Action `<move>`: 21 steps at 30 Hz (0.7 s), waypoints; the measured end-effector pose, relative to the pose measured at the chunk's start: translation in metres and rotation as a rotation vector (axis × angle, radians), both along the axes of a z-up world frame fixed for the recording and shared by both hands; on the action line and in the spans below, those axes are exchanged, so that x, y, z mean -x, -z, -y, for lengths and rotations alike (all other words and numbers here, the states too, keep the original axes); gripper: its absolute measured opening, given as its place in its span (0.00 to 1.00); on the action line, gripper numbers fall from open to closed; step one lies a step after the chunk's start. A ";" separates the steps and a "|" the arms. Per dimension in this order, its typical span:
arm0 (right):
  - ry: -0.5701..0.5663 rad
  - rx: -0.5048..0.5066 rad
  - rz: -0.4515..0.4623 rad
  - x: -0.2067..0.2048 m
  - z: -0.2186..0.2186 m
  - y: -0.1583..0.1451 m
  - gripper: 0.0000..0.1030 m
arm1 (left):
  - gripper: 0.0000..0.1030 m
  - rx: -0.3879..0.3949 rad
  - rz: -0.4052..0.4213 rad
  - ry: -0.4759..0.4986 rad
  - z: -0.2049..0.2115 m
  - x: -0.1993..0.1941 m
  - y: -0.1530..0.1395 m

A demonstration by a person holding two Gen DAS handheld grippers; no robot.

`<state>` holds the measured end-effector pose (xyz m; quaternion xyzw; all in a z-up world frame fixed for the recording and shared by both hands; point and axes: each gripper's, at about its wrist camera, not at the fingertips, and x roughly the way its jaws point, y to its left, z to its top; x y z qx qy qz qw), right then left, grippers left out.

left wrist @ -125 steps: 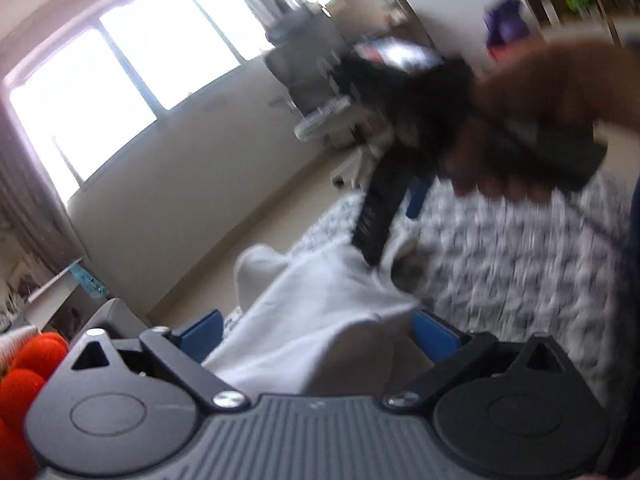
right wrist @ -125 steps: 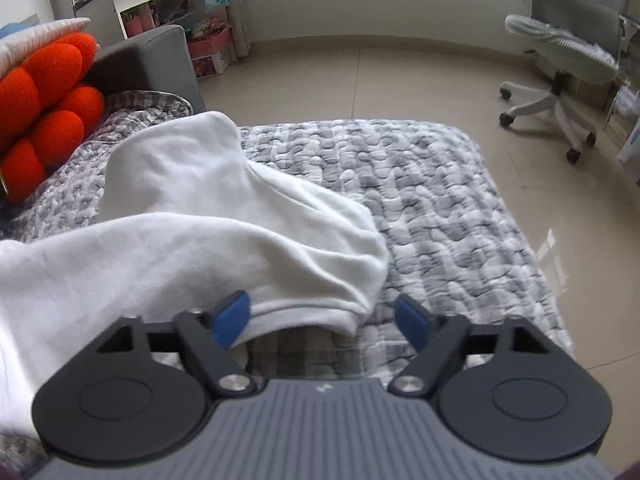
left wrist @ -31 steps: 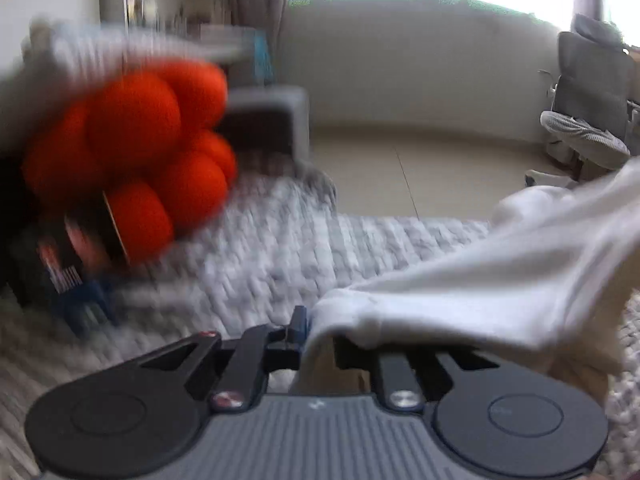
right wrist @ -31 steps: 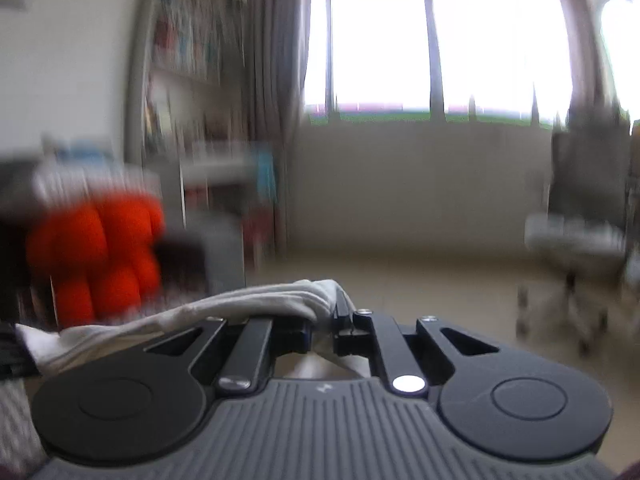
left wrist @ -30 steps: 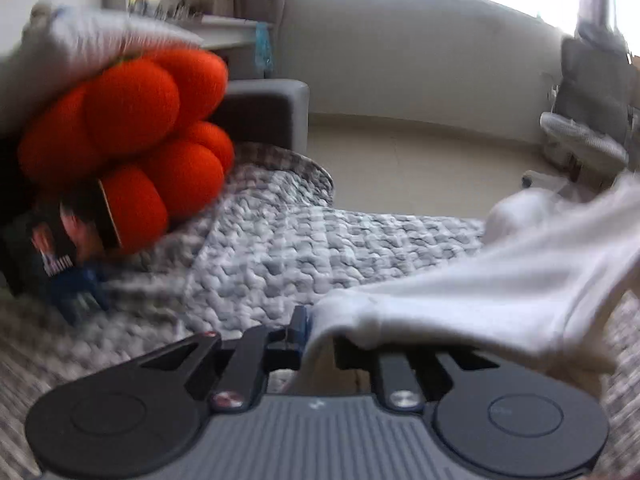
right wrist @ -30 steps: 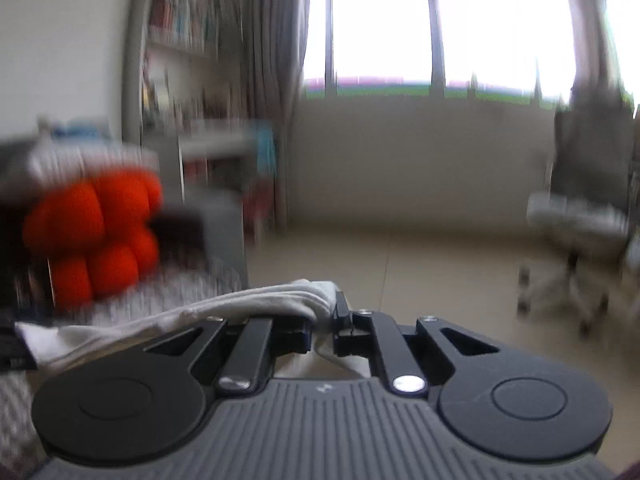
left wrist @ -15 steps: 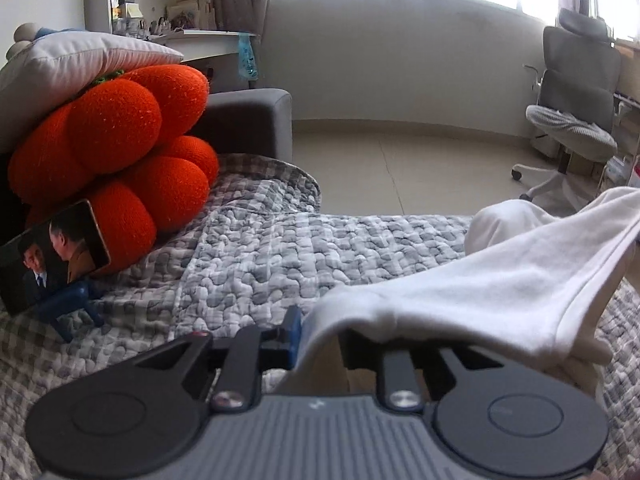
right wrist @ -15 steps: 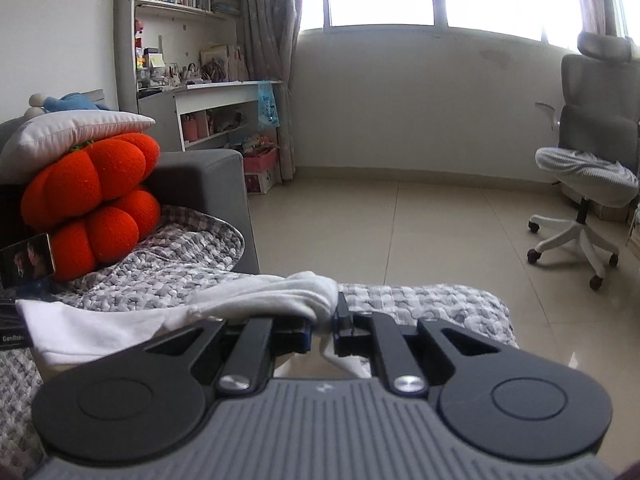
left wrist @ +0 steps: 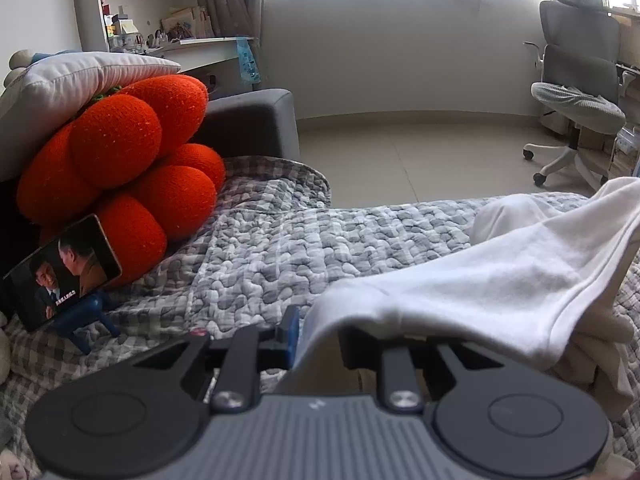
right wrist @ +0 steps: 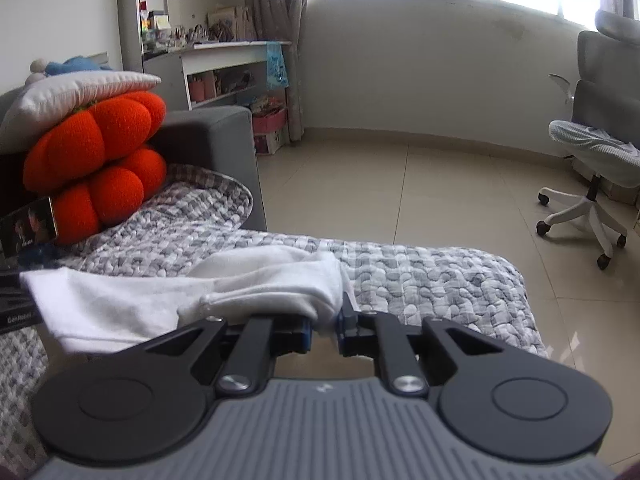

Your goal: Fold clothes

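Observation:
A white garment [left wrist: 472,280] is stretched above a grey quilted cover [left wrist: 304,248] between both grippers. My left gripper [left wrist: 318,338] is shut on one edge of it, and the cloth runs off to the right and hangs down. In the right wrist view the same white garment [right wrist: 168,296] runs off to the left, with my right gripper [right wrist: 324,330] shut on its bunched corner. The cloth hides most of the blue pads of both grippers.
An orange pumpkin cushion [left wrist: 132,168] under a grey pillow [left wrist: 76,80] fills the left. A phone on a blue stand [left wrist: 60,276] leans against it. A grey sofa arm [right wrist: 212,148], a tiled floor and an office chair [right wrist: 596,148] lie beyond.
The fast swing and blur have stopped. Both grippers have sunk lower over the quilted cover and still hold the white garment stretched between them.

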<state>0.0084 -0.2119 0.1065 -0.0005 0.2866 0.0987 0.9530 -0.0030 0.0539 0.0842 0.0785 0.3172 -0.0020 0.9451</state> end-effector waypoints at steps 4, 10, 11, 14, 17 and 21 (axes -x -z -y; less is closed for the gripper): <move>-0.009 0.017 -0.015 0.000 -0.003 0.003 0.17 | 0.20 -0.012 -0.007 -0.008 0.002 -0.001 0.002; -0.022 0.033 -0.024 0.000 -0.006 0.004 0.17 | 0.20 -0.011 -0.017 -0.014 0.001 -0.002 0.003; -0.023 0.035 -0.025 0.000 -0.006 0.004 0.17 | 0.20 -0.012 -0.019 -0.015 0.001 -0.002 0.003; -0.028 0.043 -0.029 0.000 -0.007 0.005 0.17 | 0.20 -0.018 -0.023 -0.019 0.002 -0.002 0.004; -0.024 0.049 -0.032 0.000 -0.008 0.006 0.17 | 0.20 -0.023 -0.024 -0.023 0.002 -0.002 0.005; -0.022 0.067 -0.038 -0.001 -0.011 0.010 0.18 | 0.20 -0.020 -0.030 -0.028 0.003 -0.003 0.005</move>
